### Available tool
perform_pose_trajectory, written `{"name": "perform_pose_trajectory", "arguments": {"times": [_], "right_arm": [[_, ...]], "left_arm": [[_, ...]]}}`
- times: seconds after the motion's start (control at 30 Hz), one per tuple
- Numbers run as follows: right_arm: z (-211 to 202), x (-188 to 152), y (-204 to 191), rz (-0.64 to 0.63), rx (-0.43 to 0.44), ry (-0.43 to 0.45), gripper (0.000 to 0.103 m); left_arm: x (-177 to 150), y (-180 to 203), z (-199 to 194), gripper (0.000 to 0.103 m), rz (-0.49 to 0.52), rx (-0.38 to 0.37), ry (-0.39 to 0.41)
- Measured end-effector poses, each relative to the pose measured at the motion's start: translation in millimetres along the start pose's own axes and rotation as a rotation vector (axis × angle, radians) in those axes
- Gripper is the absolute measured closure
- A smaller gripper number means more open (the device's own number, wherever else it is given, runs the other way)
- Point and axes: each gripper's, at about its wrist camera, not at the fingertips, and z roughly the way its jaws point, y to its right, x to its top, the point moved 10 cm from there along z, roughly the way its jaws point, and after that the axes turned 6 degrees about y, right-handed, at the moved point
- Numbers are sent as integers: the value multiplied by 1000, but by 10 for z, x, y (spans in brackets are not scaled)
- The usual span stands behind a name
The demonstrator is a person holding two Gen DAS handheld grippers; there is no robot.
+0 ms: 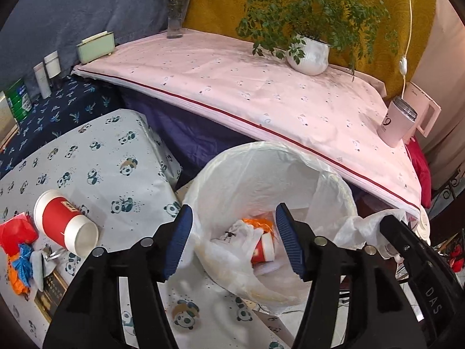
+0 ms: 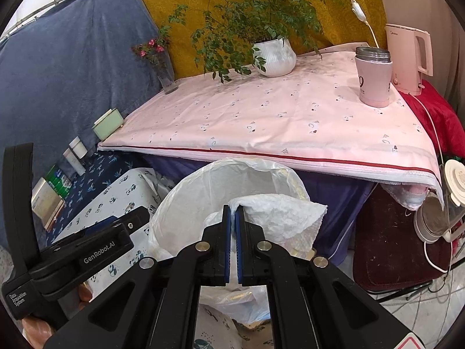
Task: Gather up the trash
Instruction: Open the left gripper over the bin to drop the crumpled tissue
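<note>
A bin lined with a white plastic bag (image 1: 247, 180) stands beside the panda-print table (image 1: 110, 157); inside lie a red paper cup (image 1: 261, 251), orange scraps and white wrapping. My left gripper (image 1: 234, 241) is open and empty, hovering over the bin's mouth. On the table at left lie a red paper cup on its side (image 1: 64, 221) and red, blue and orange crumpled scraps (image 1: 17, 247). My right gripper (image 2: 233, 216) is shut on a crumpled white paper towel (image 2: 279, 218), held above the bin (image 2: 203, 192). The right gripper also shows at the right edge of the left wrist view (image 1: 407, 241).
A pink-clothed table (image 1: 261, 87) behind the bin holds a potted plant (image 1: 308, 55), a flower vase (image 1: 175, 23), a pink tumbler (image 1: 396, 125) and a kettle (image 2: 409, 58). Bottles and boxes (image 1: 43, 78) stand at far left. A glass jug (image 2: 436, 215) sits at right.
</note>
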Motion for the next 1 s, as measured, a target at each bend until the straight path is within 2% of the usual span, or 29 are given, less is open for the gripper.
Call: {"name": "perform_pose_trajectory", "arguments": {"times": [0.27, 0.33, 0.47, 0.6, 0.83, 1.0], "right_arm": [[153, -16, -195, -29, 14, -15, 100], [205, -10, -236, -38, 15, -18, 98], [285, -9, -335, -56, 12, -20, 93], [260, 12, -448, -68, 22, -5, 77], [151, -4, -695, -101, 47, 1, 70], [44, -79, -958, -123, 81, -2, 59]], "left_arm": [[-20, -228, -18, 46, -27, 27, 0], [-26, -273, -34, 42, -27, 37, 5], [-27, -377, -76, 35, -27, 60, 21], [-44, -472, -107, 34, -34, 73, 23], [-103, -696, -243, 29, -74, 97, 32], [-176, -927, -412, 27, -111, 121, 36]]}}
